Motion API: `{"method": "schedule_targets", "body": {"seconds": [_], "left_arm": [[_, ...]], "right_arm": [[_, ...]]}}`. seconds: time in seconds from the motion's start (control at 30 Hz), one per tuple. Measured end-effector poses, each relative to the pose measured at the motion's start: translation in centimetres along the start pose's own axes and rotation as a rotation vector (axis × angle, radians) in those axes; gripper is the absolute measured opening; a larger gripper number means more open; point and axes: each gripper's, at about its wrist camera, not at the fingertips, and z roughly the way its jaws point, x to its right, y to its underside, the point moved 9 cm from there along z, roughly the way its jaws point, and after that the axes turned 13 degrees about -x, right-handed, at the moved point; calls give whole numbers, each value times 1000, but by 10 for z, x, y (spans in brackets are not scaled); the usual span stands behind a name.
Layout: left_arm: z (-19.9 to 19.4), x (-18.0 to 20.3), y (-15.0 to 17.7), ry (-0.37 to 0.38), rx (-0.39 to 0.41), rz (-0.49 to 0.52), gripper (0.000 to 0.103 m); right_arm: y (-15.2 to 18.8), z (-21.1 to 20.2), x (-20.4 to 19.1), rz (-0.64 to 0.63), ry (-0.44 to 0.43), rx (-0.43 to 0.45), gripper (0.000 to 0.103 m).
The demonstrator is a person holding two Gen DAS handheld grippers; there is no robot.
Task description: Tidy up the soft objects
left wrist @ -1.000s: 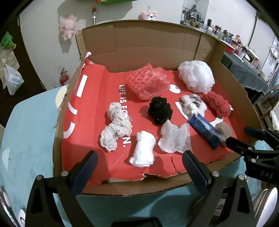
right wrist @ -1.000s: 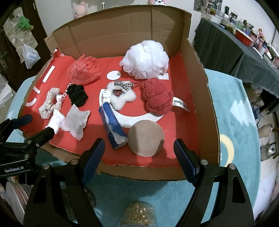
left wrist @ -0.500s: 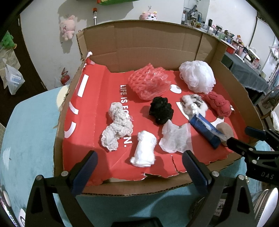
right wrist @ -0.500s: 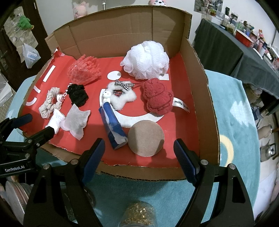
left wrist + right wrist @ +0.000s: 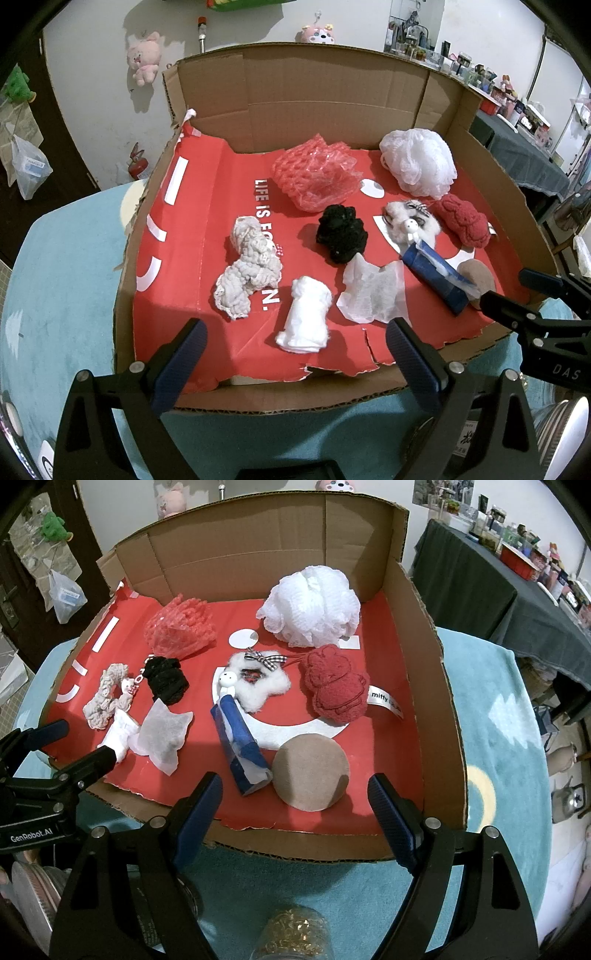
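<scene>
left tongs (image 5: pixel 295 354): black frame, blue pads, silver screws | right tongs (image 5: pixel 295 808): same (white "GenRobot.AI", "DAS" lettering)

You are looking at a table spread with a fluffy teal cloth (image 5: pixel 491 686) patterned with pale trees and a yellow ring. Directly on it sits a shallow brown cardboard box (image 5: pixel 332 92) with tall back and side walls and a red printed liner (image 5: pixel 207 206) on its floor. At the near edge of the cloth, just in front of the box, stands a clear jar of small gold pieces (image 5: pixel 291 934), only its top visible in the right wrist view.
</scene>
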Motion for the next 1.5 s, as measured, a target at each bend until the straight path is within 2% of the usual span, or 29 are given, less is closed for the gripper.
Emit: {"method": "schedule_targets", "body": {"seconds": [0.37,0.5,0.57,0.6,0.7,0.8,0.9,1.0,1.1,1.17,1.27,1.37,1.5], "left_arm": [[-1,0,0,8,2,-4,99],[-7,0,0,32,18,1,99],[-20,-3,0,25,49,-1,99],[-33,-7,-1,12,89,-5,99],[-65,-14,4,16,156,-28,99],[-99,-15,19,33,225,-38,100],[-132,-6,51,49,306,-14,103],[-142,1,81,85,322,-13,103],[-148,9,113,116,341,-13,103],[-149,12,131,113,360,-15,103],[-144,20,157,110,380,-13,103],[-130,27,176,67,387,2,103],[-94,36,192,27,333,39,103]], "right_arm": [[-1,0,0,1,1,0,81],[-1,0,-1,-3,-10,2,81],[-1,-2,-1,3,-27,5,81],[-1,-6,0,11,-31,13,81],[-1,-34,4,29,-52,76,81],[7,-66,7,16,-23,142,81],[26,-97,4,-3,-2,212,81],[57,-119,-4,-29,-10,261,81],[95,-133,-13,-51,-13,307,92],[116,-137,-18,-62,-6,330,93],[145,-133,-25,-76,24,356,93],[170,-120,-28,-59,34,364,93],[190,-90,-28,-30,24,335,93]]}}
